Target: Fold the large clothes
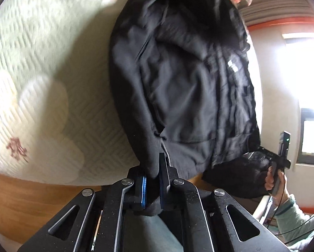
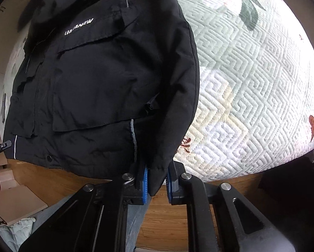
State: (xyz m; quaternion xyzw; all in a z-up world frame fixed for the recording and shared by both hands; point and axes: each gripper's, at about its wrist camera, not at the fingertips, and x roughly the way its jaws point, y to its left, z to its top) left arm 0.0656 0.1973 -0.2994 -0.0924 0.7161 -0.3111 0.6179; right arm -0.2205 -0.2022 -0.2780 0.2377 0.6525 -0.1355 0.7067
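Currently left gripper [image 1: 151,180] clenched on one cuff of the black jacket [image 1: 178,79], right gripper [image 2: 157,183] clenched on the other cuff. Jacket lies front-up on the quilted bed cover [image 2: 251,84], hem at the bed's near edge.

Black padded jacket [image 2: 98,88], front up, white chest logo, flap pockets, cuffs lifted off quilted bedspread [image 2: 251,96].

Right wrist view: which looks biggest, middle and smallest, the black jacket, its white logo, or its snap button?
1. black jacket
2. white logo
3. snap button, clearly the smallest.
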